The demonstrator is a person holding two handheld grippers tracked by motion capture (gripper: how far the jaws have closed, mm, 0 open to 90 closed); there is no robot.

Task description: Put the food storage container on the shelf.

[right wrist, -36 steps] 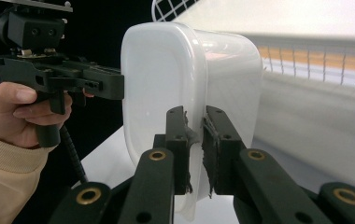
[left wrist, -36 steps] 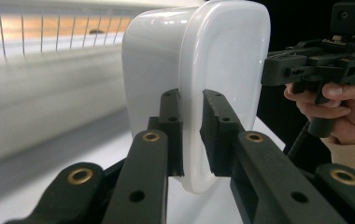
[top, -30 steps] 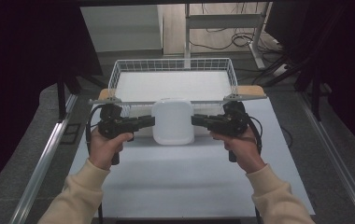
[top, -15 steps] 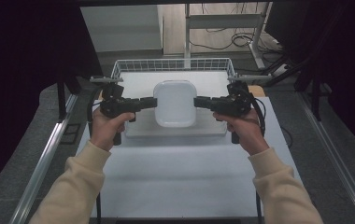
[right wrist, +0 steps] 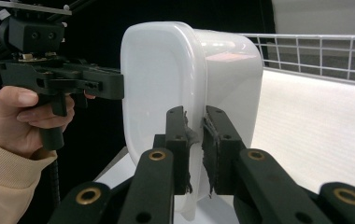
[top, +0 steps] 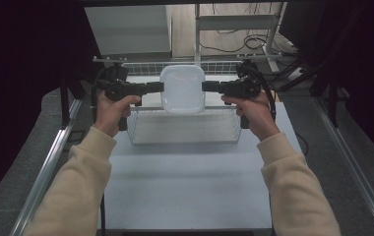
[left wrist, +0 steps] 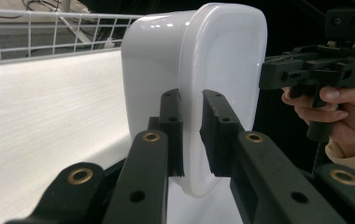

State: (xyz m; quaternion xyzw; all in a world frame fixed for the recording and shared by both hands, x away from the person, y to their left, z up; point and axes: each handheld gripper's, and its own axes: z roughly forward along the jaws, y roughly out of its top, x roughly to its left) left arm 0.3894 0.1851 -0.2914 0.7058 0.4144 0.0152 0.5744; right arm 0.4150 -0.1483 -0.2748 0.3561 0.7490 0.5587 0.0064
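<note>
The white rounded plastic tub (top: 182, 88) hangs in the air above the white wire basket (top: 184, 129), whose far rim it partly hides. The left gripper (left wrist: 192, 133) and right gripper (right wrist: 195, 149) each clench its rim from opposite sides. The tub's inside cannot be seen. The pale counter (top: 185, 187) sits amid dark curtains, with cables on the floor beyond.

Wire basket (top: 185, 129) on white table (top: 185, 187)

Bright centre; dark, dim surroundings
</note>
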